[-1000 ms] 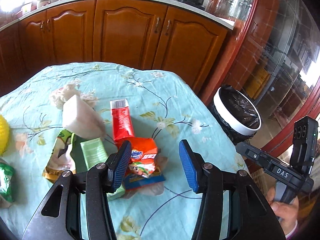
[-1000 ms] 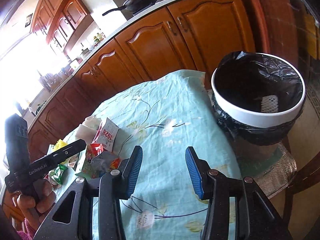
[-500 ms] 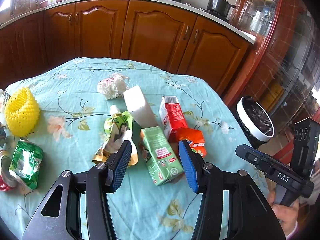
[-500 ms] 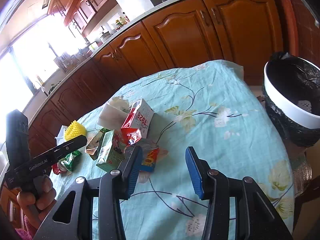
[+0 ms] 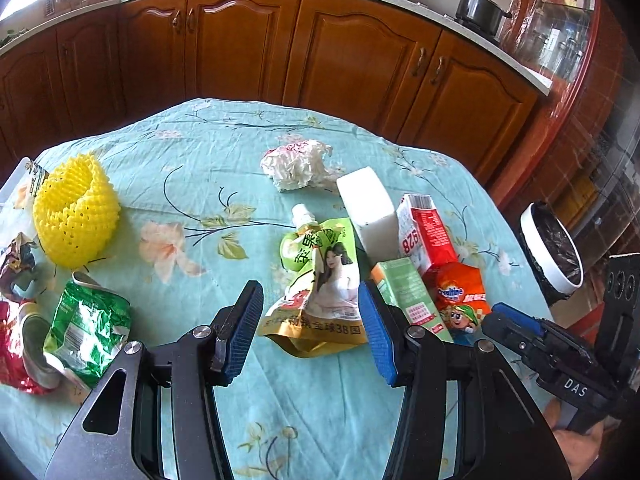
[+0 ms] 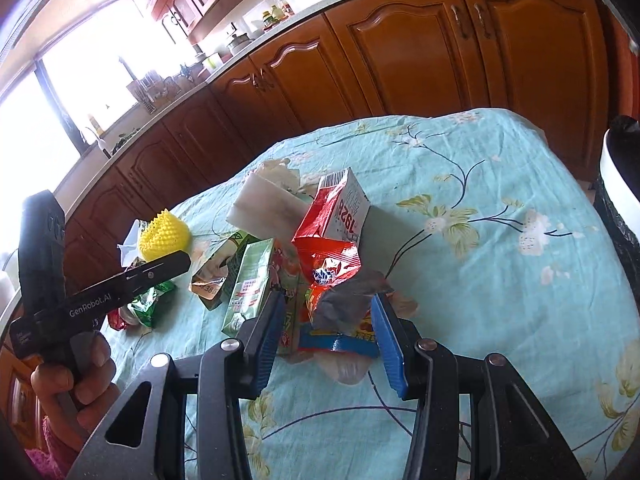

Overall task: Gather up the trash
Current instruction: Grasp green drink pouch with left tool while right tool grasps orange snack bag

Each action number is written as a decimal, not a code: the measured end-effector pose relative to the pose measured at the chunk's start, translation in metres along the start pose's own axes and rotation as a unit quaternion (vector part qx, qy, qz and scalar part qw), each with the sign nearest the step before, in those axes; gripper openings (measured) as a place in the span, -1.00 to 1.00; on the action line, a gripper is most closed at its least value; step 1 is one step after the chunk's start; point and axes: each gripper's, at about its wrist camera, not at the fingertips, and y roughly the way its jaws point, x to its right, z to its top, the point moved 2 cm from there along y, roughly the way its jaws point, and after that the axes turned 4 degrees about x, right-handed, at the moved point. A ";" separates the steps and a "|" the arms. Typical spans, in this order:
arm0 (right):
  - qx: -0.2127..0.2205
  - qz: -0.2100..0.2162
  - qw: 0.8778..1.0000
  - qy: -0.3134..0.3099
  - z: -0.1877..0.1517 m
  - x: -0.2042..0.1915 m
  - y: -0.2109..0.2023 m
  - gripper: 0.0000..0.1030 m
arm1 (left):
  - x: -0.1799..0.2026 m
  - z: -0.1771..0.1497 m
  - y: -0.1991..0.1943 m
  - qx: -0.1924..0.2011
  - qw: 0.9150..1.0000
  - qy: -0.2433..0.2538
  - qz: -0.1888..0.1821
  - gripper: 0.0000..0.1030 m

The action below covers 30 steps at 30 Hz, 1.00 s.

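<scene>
Both tongs hang released above trash on the bench.
Left tongs [image 5: 310, 330] frame a green drink pouch [image 5: 320, 280] without touching; right tongs [image 6: 326, 338] straddle an orange snack wrapper [image 6: 332, 264]. Beyond the bench [image 5: 200, 160] edge stands the black-lined bin [image 5: 554, 246].
</scene>
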 end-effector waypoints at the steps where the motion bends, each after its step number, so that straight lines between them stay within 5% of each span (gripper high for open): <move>1: -0.004 -0.001 1.000 0.001 -0.001 0.000 0.004 -0.11 | -0.001 0.001 0.003 -0.003 1.000 0.001 0.000 -0.04; 7: -0.022 0.000 1.000 0.000 -0.004 -0.002 0.021 -0.45 | -0.003 0.002 0.029 -0.024 1.000 0.015 0.013 -0.09; 11: -0.027 0.003 1.000 -0.001 -0.006 -0.001 0.026 -0.75 | -0.003 -0.002 0.044 -0.046 0.999 0.018 0.010 -0.68; 14: -0.027 0.007 1.000 -0.003 -0.005 -0.002 0.025 -0.90 | 0.002 -0.004 0.041 -0.039 0.999 0.026 0.003 -0.92; 30: 0.004 0.022 1.000 -0.002 0.003 0.002 -0.014 -0.98 | 0.035 0.012 -0.030 0.030 0.997 0.044 -0.050 -0.95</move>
